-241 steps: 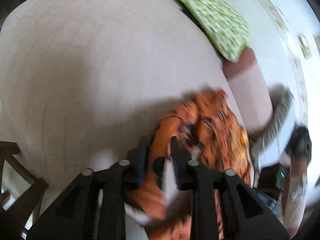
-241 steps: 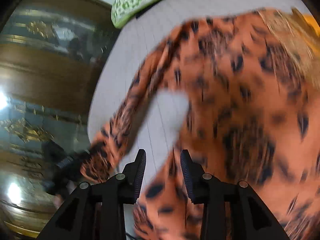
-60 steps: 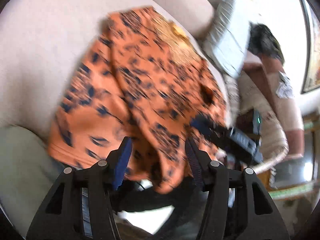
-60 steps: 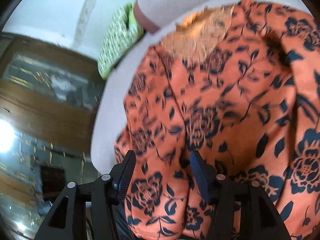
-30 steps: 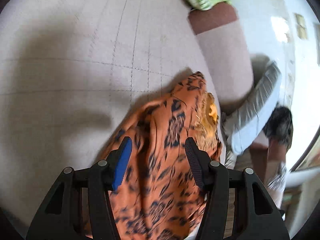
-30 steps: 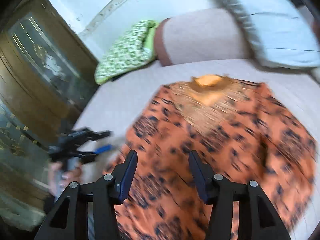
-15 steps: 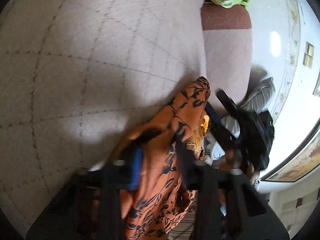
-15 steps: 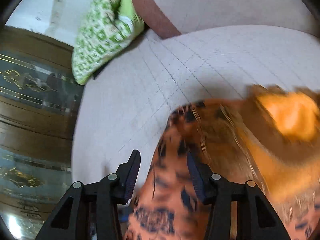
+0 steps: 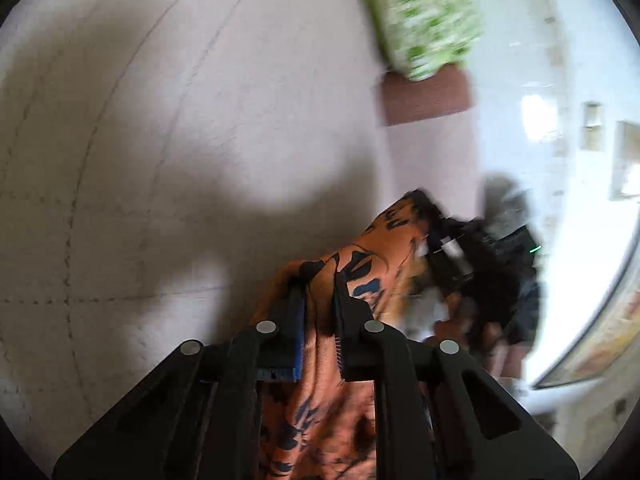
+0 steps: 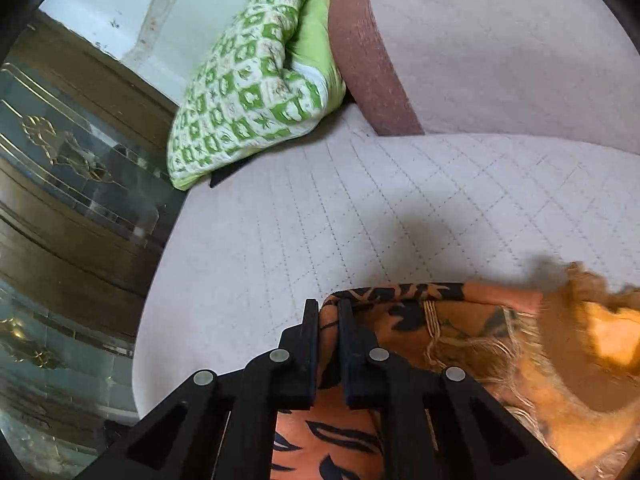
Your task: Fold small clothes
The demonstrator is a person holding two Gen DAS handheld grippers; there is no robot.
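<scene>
Daylight flooded in from my right, and in my left camera the wall (image 9: 532, 80) was washed out to white glare. That view was smeared by motion: the green pillow (image 9: 424, 16) and my right gripper (image 9: 460, 256) were streaked, while my left gripper (image 9: 320, 284) stayed sharper. Broad soft shadows lay across the mattress (image 9: 160, 120). My right camera was crisper, with the quilting on the mattress (image 10: 360, 208) clear, though the orange garment (image 10: 560, 340) blurred toward the right edge. Both views bent strongly at the rims, with black corners.
</scene>
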